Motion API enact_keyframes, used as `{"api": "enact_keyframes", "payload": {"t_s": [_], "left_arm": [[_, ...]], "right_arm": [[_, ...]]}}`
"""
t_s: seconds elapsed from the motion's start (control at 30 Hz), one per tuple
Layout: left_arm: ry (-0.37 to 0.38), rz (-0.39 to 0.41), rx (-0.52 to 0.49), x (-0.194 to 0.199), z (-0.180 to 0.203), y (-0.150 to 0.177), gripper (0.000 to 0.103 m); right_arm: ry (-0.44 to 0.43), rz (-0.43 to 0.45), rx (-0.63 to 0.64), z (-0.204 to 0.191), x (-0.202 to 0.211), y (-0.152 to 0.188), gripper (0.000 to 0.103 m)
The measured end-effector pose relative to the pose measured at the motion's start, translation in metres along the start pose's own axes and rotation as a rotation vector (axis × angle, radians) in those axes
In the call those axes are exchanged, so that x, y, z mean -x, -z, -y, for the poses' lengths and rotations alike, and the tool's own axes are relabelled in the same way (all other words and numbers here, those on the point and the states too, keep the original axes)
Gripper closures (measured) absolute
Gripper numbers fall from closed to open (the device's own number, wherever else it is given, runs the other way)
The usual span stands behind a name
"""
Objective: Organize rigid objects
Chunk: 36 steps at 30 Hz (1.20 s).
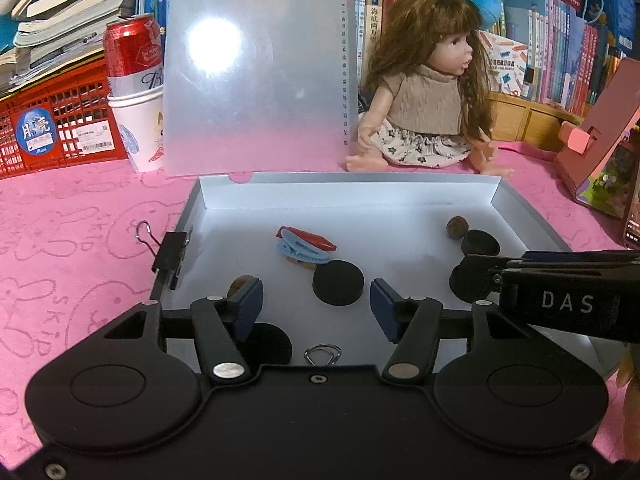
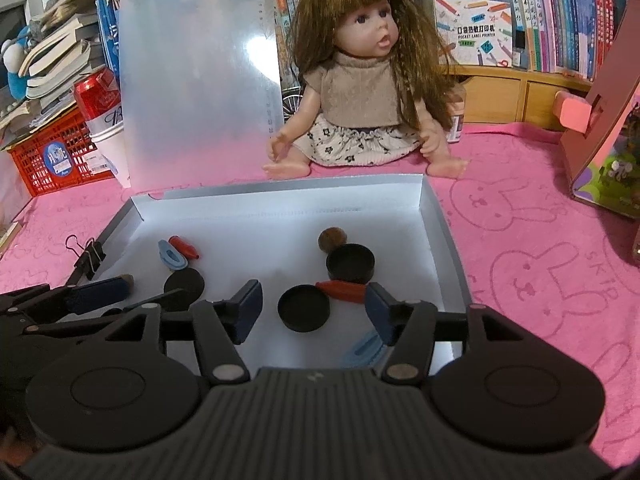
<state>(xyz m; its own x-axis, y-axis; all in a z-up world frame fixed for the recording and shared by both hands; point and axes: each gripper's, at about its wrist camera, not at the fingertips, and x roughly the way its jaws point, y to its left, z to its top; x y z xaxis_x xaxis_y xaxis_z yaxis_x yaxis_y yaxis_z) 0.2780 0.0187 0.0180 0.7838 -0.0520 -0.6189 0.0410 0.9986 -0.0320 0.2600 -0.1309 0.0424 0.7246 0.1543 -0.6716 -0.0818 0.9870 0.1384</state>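
Blue-padded left gripper [image 1: 316, 306] and right gripper [image 2: 313, 308] both hang released, nothing between their pads, over the shallow white cardboard box [image 2: 440, 216] holding flat black round discs [image 2: 304, 308], clips and a brown nut [image 2: 332, 238].

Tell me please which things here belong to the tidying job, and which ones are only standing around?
Belong to the job:
- white box
- black discs, e.g.
- red clips, e.g.
- blue clips, e.g.
- brown nut
- binder clip on the box's left wall
- left gripper and right gripper, both open

Just lying about:
- doll
- red can
- red crate
- books
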Motion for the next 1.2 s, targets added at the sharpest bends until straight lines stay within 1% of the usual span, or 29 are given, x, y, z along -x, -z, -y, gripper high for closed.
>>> {"api": "enact_keyframes", "payload": {"t_s": [0.13, 0.2, 0.23, 0.27, 0.4, 0.47, 0.77, 1.03, 1.2], "left_arm": [[-0.010, 0.010, 0.016, 0.008, -0.003, -0.001, 0.037], [-0.023, 0.022, 0.020, 0.013, -0.005, -0.001, 0.031], [-0.038, 0.029, 0.023, 0.016, -0.006, -0.002, 0.025], [-0.053, 0.036, 0.025, 0.019, -0.006, -0.002, 0.022], [-0.049, 0.064, 0.023, 0.034, -0.010, -0.003, 0.022], [-0.049, 0.069, 0.028, 0.043, -0.012, -0.004, 0.020], [-0.048, 0.117, 0.038, 0.081, -0.016, -0.003, 0.017], [-0.047, 0.135, 0.046, 0.117, -0.016, 0.004, 0.017], [-0.039, 0.140, 0.049, 0.133, -0.016, 0.010, 0.017]], "right_arm": [[0.011, 0.020, 0.005, 0.000, 0.007, -0.001, 0.025], [0.018, 0.034, 0.009, -0.001, 0.012, -0.002, 0.021], [0.023, 0.042, 0.011, -0.002, 0.015, -0.002, 0.020], [0.026, 0.054, 0.015, -0.002, 0.018, -0.002, 0.019], [0.035, 0.096, 0.043, -0.007, 0.032, -0.004, 0.015], [0.038, 0.114, 0.053, -0.009, 0.040, -0.004, 0.014], [0.030, 0.172, 0.063, -0.017, 0.073, -0.002, 0.008], [0.024, 0.218, 0.078, -0.023, 0.105, 0.005, 0.006], [0.033, 0.253, 0.100, -0.026, 0.121, 0.011, 0.003]]}}
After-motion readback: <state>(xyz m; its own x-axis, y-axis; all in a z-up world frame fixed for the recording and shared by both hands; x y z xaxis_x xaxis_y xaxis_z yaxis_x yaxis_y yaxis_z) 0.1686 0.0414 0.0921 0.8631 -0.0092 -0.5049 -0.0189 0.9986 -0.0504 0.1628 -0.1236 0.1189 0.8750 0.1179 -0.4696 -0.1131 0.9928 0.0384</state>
